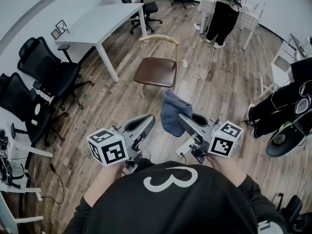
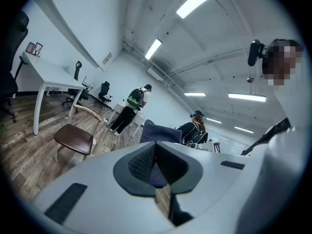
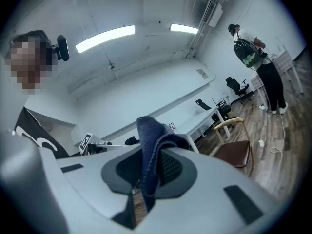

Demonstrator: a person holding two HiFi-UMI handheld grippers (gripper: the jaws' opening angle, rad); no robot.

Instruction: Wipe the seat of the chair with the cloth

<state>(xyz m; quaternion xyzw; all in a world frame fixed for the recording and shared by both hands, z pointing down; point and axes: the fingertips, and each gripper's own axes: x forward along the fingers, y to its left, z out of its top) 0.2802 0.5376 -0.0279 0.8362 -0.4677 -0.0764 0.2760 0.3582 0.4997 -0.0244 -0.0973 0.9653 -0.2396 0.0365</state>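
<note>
A chair with a brown seat and a pale wooden back rail stands on the wood floor ahead of me. It also shows small in the left gripper view and the right gripper view. A dark blue cloth sticks up from my right gripper, whose jaws are shut on the cloth. My left gripper is beside it, jaws shut with nothing between them. Both grippers are held near my chest, well short of the chair.
A white table stands left of the chair, with black office chairs further left. A person stands at the far side by a white desk. A white cable trails on the floor right of the chair. Another person sits at the right.
</note>
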